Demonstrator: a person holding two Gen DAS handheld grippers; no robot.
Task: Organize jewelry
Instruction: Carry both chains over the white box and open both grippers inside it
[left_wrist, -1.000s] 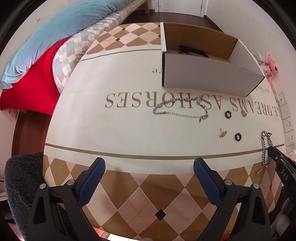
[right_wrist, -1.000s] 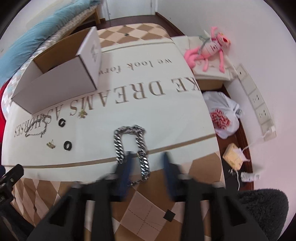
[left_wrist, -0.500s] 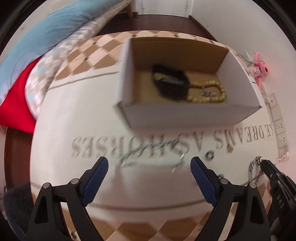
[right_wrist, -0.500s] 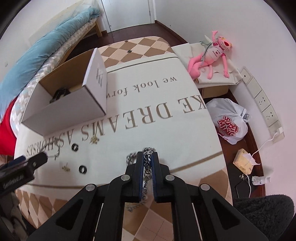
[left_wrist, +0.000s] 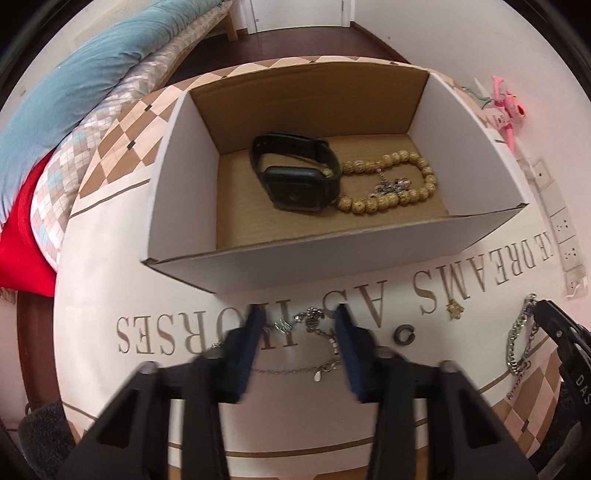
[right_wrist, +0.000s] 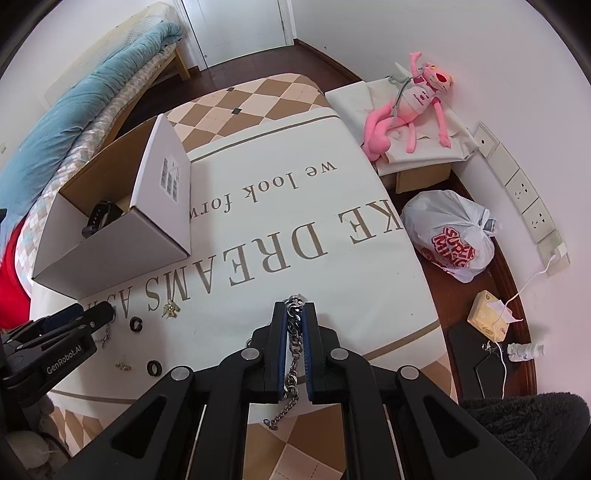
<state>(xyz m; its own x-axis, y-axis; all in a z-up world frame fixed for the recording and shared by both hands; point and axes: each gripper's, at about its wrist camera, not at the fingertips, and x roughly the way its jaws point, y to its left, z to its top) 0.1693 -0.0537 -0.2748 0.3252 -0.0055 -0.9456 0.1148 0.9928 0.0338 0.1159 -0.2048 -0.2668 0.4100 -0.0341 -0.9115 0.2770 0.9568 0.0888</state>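
Spread over the bed, a printed blanket (left_wrist: 155, 229) carries an open box (left_wrist: 184, 258) already holding a watch (left_wrist: 295, 184) and beads (left_wrist: 391, 177). In front of it the left gripper (left_wrist: 297, 325) has just been closing around a thin silver chain (left_wrist: 314, 321), pads not yet pressing. Two black rings (right_wrist: 136, 325), gold pieces (right_wrist: 170, 309) remain loose, while the right gripper (right_wrist: 294, 314) pinches the heavy, shiny curb-link chain (right_wrist: 293, 332).

My left gripper (right_wrist: 74, 325) reads "GenRobot.AI"; right gripper (left_wrist: 561, 343) shows "DAS". Tablecloth (right_wrist: 332, 206) prints "we look forw", "KE DREAMS AS HORSES". White plastic bag (right_wrist: 448, 236) has red lettering, "SUPER" partly legible.
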